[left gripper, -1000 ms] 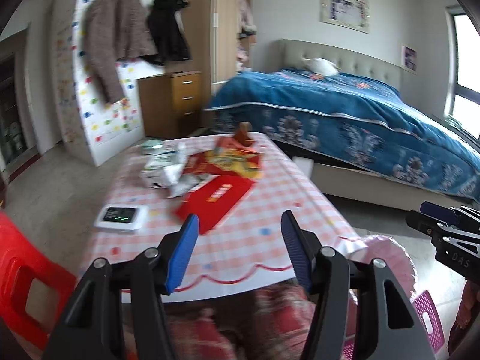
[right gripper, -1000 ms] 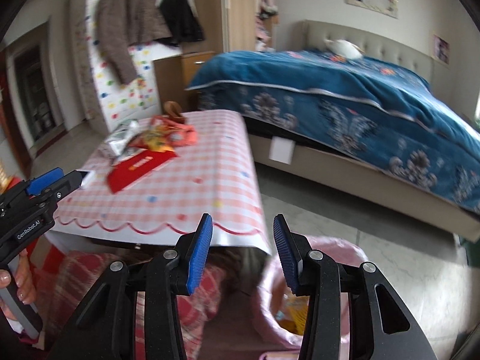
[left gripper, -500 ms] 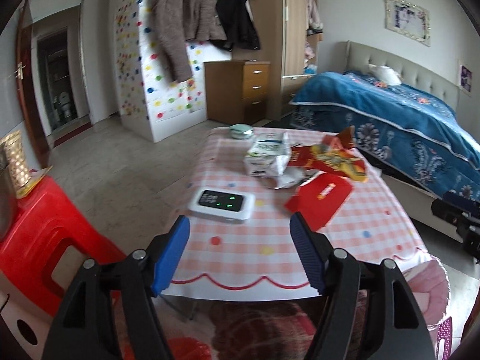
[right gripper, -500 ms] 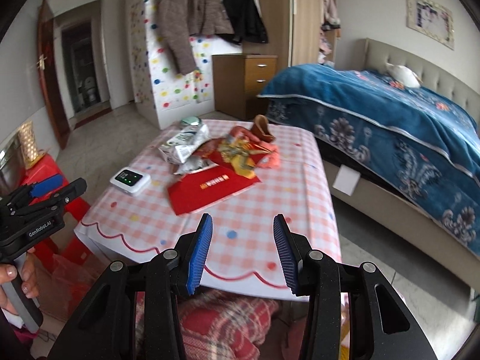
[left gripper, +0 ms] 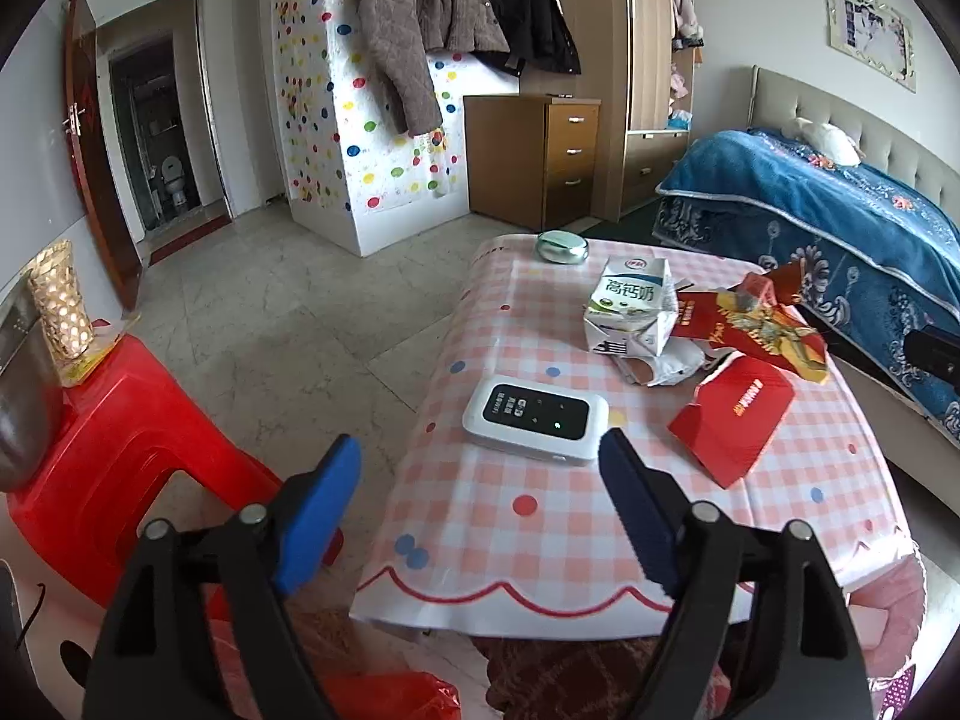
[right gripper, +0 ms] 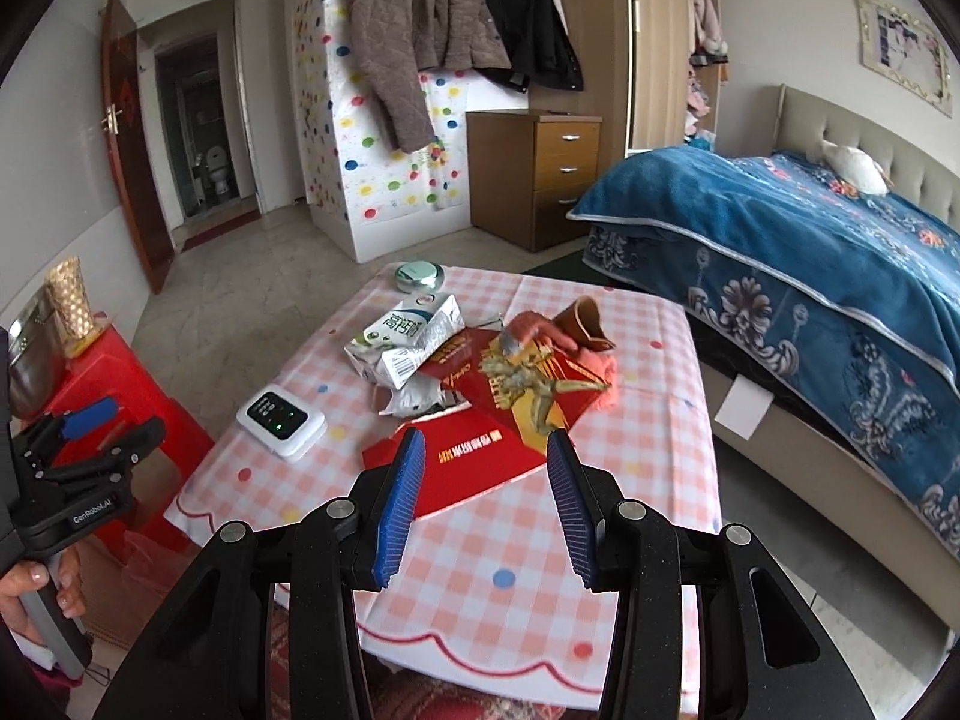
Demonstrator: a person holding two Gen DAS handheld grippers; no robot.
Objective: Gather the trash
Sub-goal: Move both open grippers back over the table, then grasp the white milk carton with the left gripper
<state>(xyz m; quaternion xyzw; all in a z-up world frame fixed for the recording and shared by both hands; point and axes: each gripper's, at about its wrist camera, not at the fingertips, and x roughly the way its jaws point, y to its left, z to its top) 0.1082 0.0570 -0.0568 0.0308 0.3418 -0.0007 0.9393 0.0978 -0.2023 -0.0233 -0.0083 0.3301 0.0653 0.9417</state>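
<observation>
On my table (right gripper: 648, 420) the milk carton (right gripper: 408, 339) lies behind the envelope (right gripper: 474, 468), the router (right gripper: 281, 420) to its left, the bed (right gripper: 810, 264) right.

Soft even daylight, sharp focus, fisheye bending, dark vignetted corners

Left gripper (left gripper: 480, 468) fingers opening wider (nothing between); both views swung left.
</observation>
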